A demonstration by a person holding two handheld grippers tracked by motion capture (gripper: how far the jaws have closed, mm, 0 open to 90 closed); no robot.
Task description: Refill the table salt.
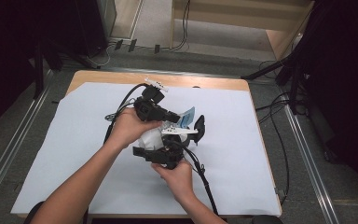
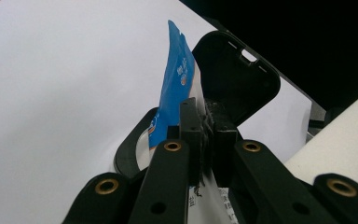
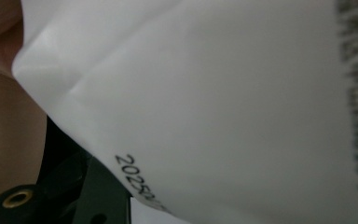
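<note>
The left gripper (image 2: 204, 135) has its jaws clamped on the blue-and-white pouch (image 2: 177, 88), just above the black lidded case (image 2: 235, 74); the right gripper (image 1: 161, 156) sits beside it, jaw state unclear.

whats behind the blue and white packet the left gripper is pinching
Behind the packet stands the open lid of a black case, its base curving out below on the white sheet. The left gripper and packet cover the case's inside.

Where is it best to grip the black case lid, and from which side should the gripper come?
Probably at the free top rim of the lid, coming from above: it stands open and upright, so that edge is exposed, while the pouch and left gripper crowd its base.
</note>
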